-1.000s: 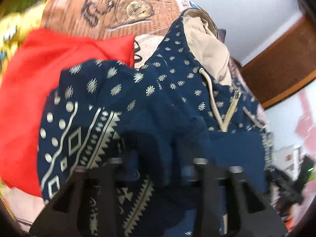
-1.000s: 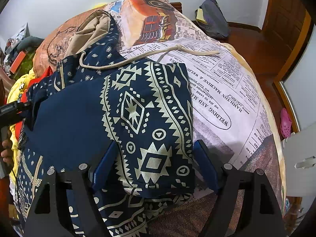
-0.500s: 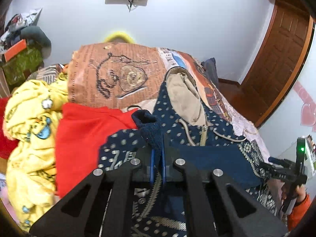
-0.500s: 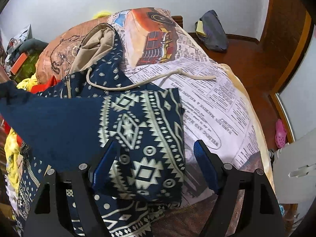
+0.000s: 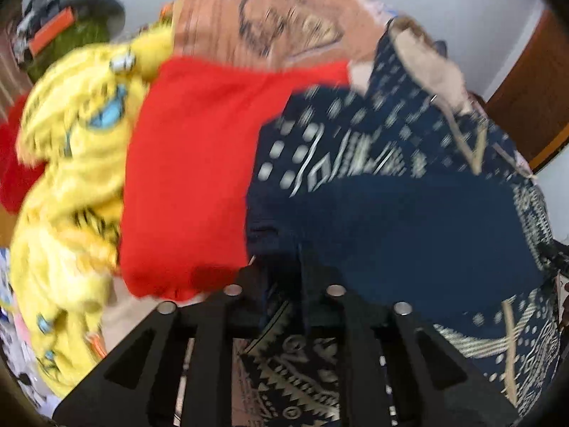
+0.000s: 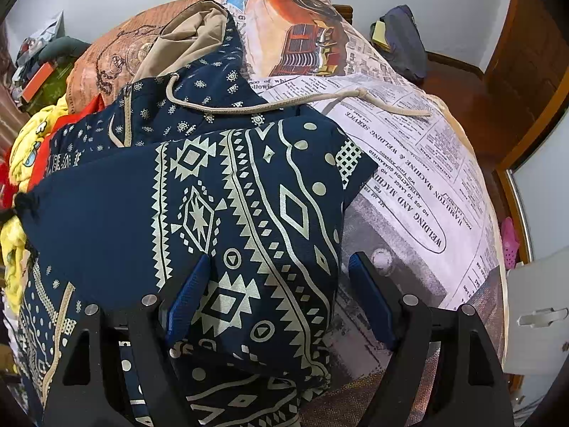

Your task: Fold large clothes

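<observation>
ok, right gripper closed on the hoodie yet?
No: in the right wrist view the right gripper stands wide open, its blue pads either side of the folded hoodie sleeve.

hoodie (image 6: 227, 213): matt navy cloth, cream print, beige lining | drawstring (image 6: 320, 101): woven cord | bedsheet (image 6: 409, 163): smooth newsprint-pattern cloth | red garment (image 5: 192, 163): plain matt cloth | yellow garment (image 5: 71, 163): soft fuzzy cloth | right gripper (image 6: 281, 302): matt black plastic, blue pads, metal screws | door (image 6: 526, 64): polished wood
</observation>
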A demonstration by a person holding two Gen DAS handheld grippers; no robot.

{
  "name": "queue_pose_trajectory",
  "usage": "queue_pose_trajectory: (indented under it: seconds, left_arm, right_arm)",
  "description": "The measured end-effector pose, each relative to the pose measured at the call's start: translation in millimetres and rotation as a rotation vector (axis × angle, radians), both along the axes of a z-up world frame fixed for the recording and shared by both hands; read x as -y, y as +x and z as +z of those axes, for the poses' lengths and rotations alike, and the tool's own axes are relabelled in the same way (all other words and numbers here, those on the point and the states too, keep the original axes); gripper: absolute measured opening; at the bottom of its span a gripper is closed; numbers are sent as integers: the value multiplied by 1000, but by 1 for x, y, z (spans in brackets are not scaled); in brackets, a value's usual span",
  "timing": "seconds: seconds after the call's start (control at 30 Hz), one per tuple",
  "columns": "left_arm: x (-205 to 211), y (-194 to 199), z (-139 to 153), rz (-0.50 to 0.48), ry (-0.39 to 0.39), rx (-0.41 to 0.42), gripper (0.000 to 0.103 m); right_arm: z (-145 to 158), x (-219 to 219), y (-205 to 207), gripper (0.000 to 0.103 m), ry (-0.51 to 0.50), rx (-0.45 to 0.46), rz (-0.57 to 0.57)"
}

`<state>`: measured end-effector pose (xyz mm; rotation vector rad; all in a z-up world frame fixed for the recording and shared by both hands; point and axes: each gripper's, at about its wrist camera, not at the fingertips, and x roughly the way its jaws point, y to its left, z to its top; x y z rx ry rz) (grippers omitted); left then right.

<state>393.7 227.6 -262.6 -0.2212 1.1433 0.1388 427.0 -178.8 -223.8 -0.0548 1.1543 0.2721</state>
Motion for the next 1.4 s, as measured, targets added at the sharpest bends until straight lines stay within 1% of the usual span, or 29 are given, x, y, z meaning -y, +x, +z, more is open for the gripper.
queue_pose_trajectory:
  seconds: [0.03,0.1,0.17,0.3,0.37,0.47,0.53,0.63,0.77,0.87,0.93,1.03,1.1,1.13,1.2,1.27,1.4]
  left_arm:
    - [-2,-3,-3,3,-2,-8,26]
    - [-6,-11,-7,14,20,-16,46]
    - [-10,-17,-4,5,44,-16,53]
    - [-14,-25,7,-39,83,-39,55]
    - [-18,-27,16,-54,121,-42,55]
    - [-19,-24,35,-77,175,-20,55]
    - [-18,-19,51,-90,192,7,55]
    - [-12,-5,78,-117,195,64,57]
    - [11,22,112,-170,225,144,64]
    - [29,51,129,-205,188,187,69]
    - [41,71,133,-222,174,206,70]
    - [59,104,130,-245,176,210,70]
    - [65,123,125,-247,162,206,70]
    - [69,136,119,-246,142,197,70]
    - [71,155,109,-238,98,180,70]
    - [76,177,93,-223,58,153,70]
    - [85,209,67,-212,28,111,70]
  right_arm:
    - [1,0,0,79,1,-2,-2]
    - [1,1,0,79,6,-8,-4]
    - [2,1,1,79,0,-13,1]
    - [6,-3,0,79,-36,0,9]
    - [12,-6,0,79,-59,22,18]
    - [26,-9,0,79,-62,65,31]
    - [36,-12,1,79,-56,95,32]
    - [57,-19,7,79,-32,152,39]
    - [83,-32,20,79,-15,217,60]
    - [97,-44,33,79,0,255,81]
    - [104,-51,42,79,3,279,92]
    - [109,-64,59,79,4,299,116]
    - [106,-73,77,79,-4,298,124]
    - [105,-75,83,79,-7,295,126]
    - [98,-82,101,79,-12,272,131]
    - [84,-87,124,79,0,230,126]
    - [54,-92,161,79,30,138,101]
